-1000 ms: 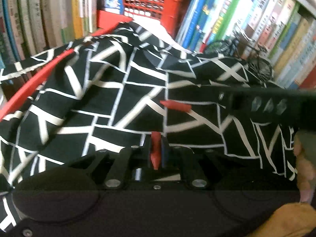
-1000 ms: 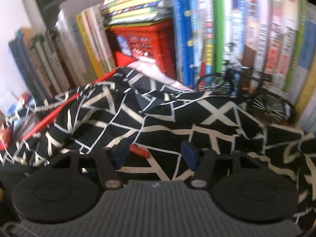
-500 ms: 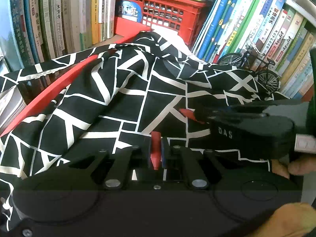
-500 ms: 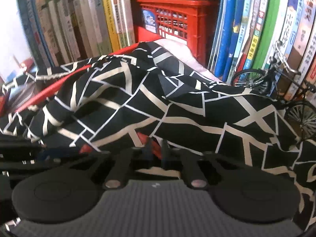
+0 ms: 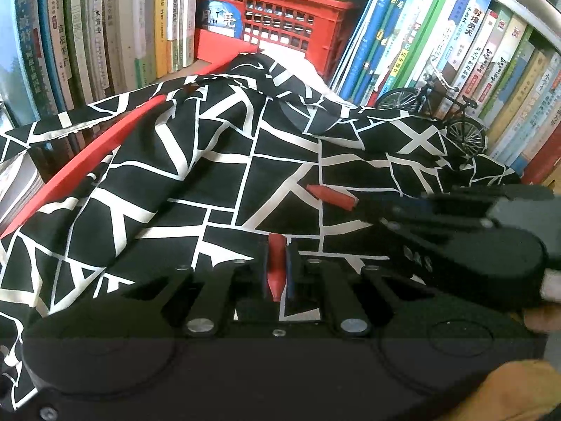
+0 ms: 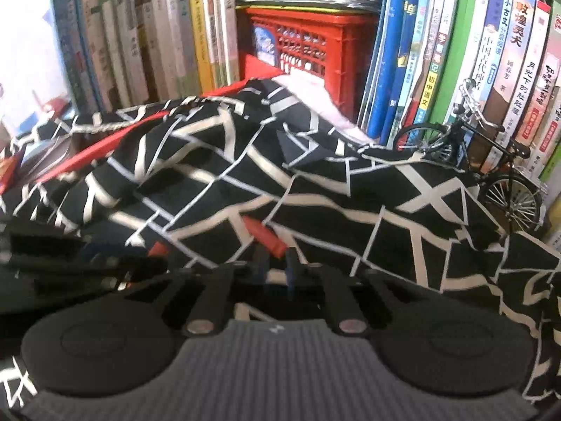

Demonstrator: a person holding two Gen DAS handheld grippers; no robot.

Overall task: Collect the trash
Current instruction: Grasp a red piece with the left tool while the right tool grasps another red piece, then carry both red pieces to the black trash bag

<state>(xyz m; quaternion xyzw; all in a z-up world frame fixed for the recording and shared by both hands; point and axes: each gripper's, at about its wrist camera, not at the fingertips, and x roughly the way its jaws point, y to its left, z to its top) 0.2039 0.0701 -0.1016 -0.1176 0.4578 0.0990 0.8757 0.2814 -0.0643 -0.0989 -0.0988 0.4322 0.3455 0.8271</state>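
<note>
A black cloth with white lines [image 5: 217, 175] lies draped over the shelf's contents and fills both views. My left gripper [image 5: 277, 266] is shut, its red and blue pads together, with the tips against the cloth; I cannot tell whether a fold is pinched. My right gripper [image 6: 277, 258] is low over the same cloth just right of the left one, also seen as the right gripper [image 5: 350, 203] from the left wrist. Its jaws are opening, and the red pad [image 6: 263, 235] and blue pad stand slightly apart with cloth behind them, not pressed. No loose trash shows.
A red crate [image 5: 280, 24] stands at the back between rows of upright books [image 5: 105, 35]. A model bicycle [image 6: 491, 168] stands at the right, touching the cloth. A red flat sheet [image 5: 87, 165] and something white [image 5: 298, 63] stick out from under the cloth. A hand [image 5: 547, 312] holds the right gripper.
The right gripper's jaws went from wide apart to shut, and now stand slightly parted. It rolled a little and shifted sideways over the cloth. The left gripper stayed shut.
</note>
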